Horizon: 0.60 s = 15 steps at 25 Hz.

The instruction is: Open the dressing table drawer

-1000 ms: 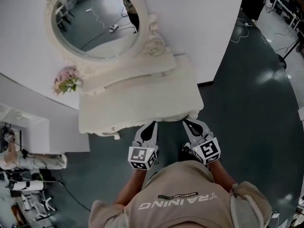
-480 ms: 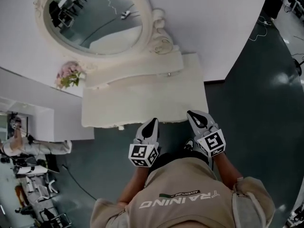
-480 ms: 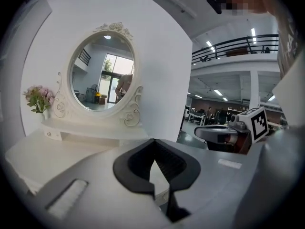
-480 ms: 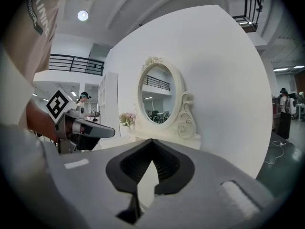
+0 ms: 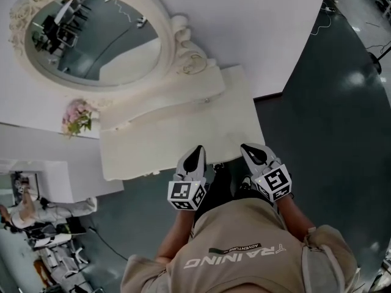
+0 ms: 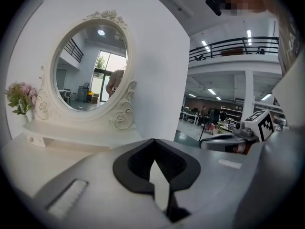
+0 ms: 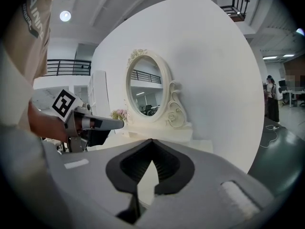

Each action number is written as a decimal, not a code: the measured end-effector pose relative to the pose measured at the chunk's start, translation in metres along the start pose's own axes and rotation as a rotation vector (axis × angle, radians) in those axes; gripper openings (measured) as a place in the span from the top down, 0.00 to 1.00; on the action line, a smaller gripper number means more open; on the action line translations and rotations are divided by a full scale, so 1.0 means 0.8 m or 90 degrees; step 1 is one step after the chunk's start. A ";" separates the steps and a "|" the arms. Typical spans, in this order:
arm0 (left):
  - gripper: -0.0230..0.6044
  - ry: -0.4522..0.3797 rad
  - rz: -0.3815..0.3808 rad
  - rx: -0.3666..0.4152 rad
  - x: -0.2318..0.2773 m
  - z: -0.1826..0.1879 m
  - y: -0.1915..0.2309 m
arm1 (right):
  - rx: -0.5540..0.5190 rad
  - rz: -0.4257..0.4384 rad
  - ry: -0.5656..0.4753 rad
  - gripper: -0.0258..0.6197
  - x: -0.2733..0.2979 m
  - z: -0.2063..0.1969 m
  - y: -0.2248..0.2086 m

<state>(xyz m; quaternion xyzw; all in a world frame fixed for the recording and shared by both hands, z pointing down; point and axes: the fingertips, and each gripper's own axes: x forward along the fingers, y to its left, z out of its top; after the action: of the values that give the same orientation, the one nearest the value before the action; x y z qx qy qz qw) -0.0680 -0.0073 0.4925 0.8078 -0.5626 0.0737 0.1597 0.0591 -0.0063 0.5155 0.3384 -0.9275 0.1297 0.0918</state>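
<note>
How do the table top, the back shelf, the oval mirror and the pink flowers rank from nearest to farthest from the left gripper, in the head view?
1. table top, directly ahead of the left gripper.
2. back shelf, behind the top.
3. oval mirror, at the rear, and pink flowers, far left: too close to call.

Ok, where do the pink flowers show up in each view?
Head view: pink flowers at the left, just below the oval mirror.
Left gripper view: flowers at the far left edge, left of the mirror.
Right gripper view: flowers small, left of centre, at the mirror's lower left.
Shared landmark: the oval mirror.
</note>
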 end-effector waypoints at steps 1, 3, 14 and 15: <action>0.93 -0.002 -0.007 0.001 0.010 0.005 0.002 | 0.003 -0.003 0.004 0.96 0.003 0.003 -0.005; 0.93 -0.004 -0.022 0.007 0.028 0.016 0.008 | 0.016 -0.008 0.000 0.96 0.011 0.017 -0.015; 0.93 -0.009 -0.087 0.045 0.080 0.061 0.067 | -0.014 -0.065 -0.017 0.96 0.087 0.082 -0.042; 0.93 -0.005 -0.089 0.045 0.081 0.059 0.076 | -0.013 -0.071 -0.013 0.96 0.093 0.082 -0.041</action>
<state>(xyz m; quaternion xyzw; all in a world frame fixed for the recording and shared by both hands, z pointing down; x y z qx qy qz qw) -0.1041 -0.1002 0.4780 0.8504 -0.5027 0.0790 0.1337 0.0189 -0.0949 0.4781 0.3897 -0.9095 0.1115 0.0926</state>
